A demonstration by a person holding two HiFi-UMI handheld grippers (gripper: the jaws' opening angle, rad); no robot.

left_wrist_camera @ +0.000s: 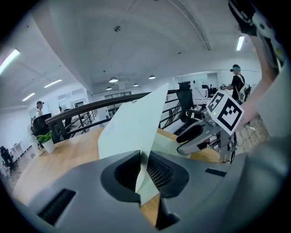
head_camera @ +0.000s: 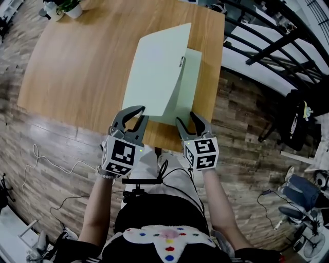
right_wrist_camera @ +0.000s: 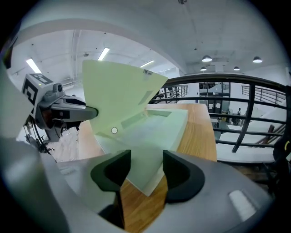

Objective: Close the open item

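- The left gripper (head_camera: 141, 114) has its jaws only narrowly apart, with the near corner of the raised cover (head_camera: 154, 72) standing between them. The pads do not look clamped on it, so the thin sheet could slide out. It would then drop by itself, slapping shut or flopping back towards the desk's left side
- The right gripper (head_camera: 186, 119) holds nothing. Its jaws stand apart, just above the near corner of the base (head_camera: 191, 82). If the cover swings down while it is there, I judge it would land on the jaws and stay ajar
- The pale green case sits on the right half of the desk (head_camera: 77, 67), its near corner at the desk's near edge. Nothing pins the base, so a sideways push on the cover could skate the whole case along the edge, or off it
- A small round stud (right_wrist_camera: 114, 130) shows on the cover's inner face. A skewed closing may leave it unfastened
- The potted plant (head_camera: 72, 9) at the far left corner is well apart and at no risk
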